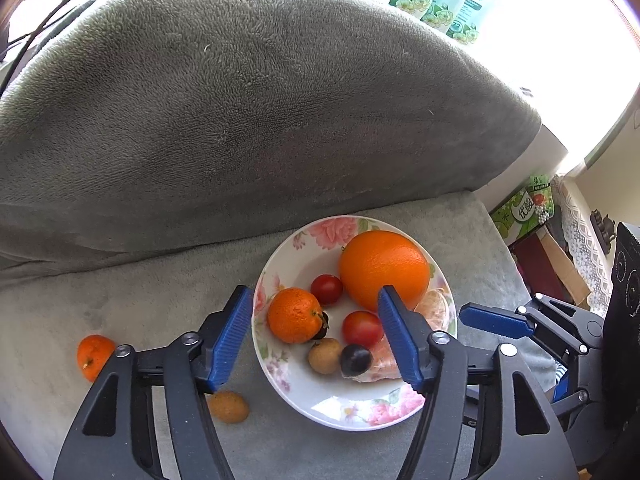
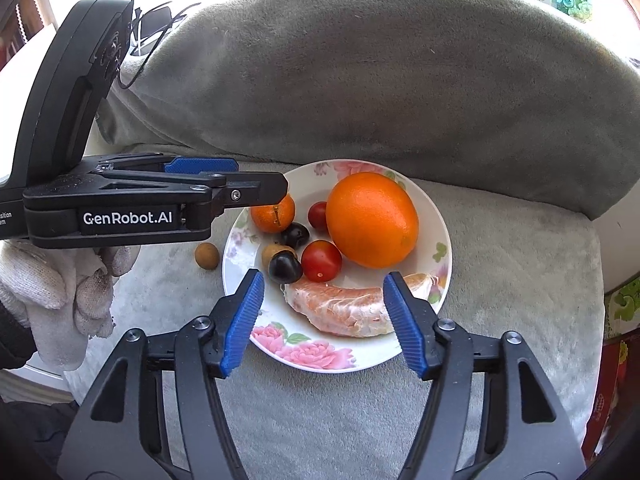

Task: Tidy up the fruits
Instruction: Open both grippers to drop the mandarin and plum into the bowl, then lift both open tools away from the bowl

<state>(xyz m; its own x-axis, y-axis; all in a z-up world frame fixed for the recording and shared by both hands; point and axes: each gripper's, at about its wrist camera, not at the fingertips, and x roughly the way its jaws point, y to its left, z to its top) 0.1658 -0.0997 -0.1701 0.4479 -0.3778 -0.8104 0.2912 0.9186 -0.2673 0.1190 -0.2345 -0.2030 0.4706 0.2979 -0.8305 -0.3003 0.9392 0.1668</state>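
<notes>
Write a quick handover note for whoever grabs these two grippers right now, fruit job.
Left gripper: open, empty, over the near-left rim of the floral white plate.
Right gripper: open, empty, straddling the peeled pink citrus segment without pressing it.
On the plate: big orange, small mandarin, two red cherry tomatoes, two dark grapes, a tan longan, the segment.
Left to do: small mandarin and brown longan, both on the grey blanket left of the plate.

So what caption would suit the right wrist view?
Open right gripper above a floral plate of fruit on a grey blanket, left gripper alongside.
</notes>
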